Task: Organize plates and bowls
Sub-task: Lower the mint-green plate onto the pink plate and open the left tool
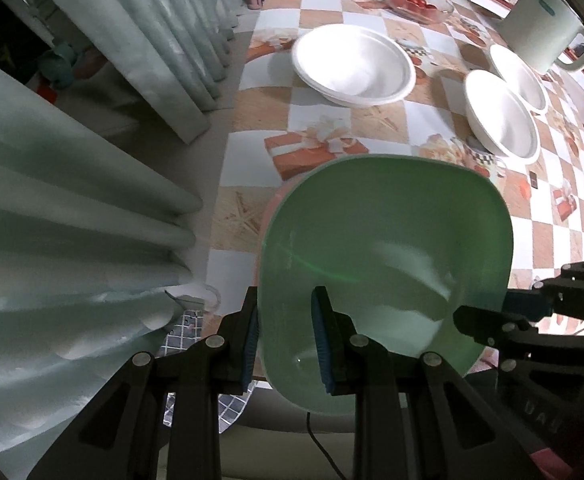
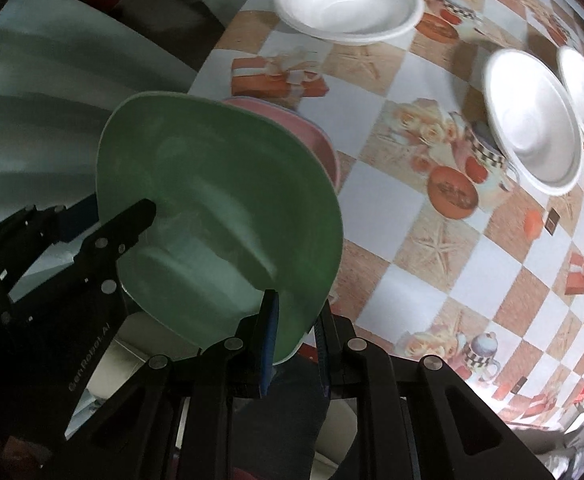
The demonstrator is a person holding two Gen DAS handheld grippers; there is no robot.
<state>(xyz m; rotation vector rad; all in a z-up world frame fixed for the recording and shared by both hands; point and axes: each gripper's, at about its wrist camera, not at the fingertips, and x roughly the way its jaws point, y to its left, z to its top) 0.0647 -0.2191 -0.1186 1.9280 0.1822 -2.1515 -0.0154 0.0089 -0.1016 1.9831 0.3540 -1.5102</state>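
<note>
Checkered tablecloth (image 1: 372, 120) printed with gift boxes covers the table, with pale curtains (image 1: 91, 160) off to one side. Both grippers pinch the rim of one green plate (image 1: 384, 240): the left gripper (image 1: 287, 336) clamps its near edge, and the right gripper (image 2: 296, 340) clamps the opposite edge, so the plate hangs between them, tilted. Directly beneath and just beyond the plate lies a pink plate (image 2: 312, 136), partly hidden. Farther out from the fingers sit three white bowls: a large white bowl (image 1: 352, 66) ahead, and two smaller white bowls (image 1: 500, 114) off to the right gripper's side. Judging by this, the green plate belongs on the pink one below it.
</note>
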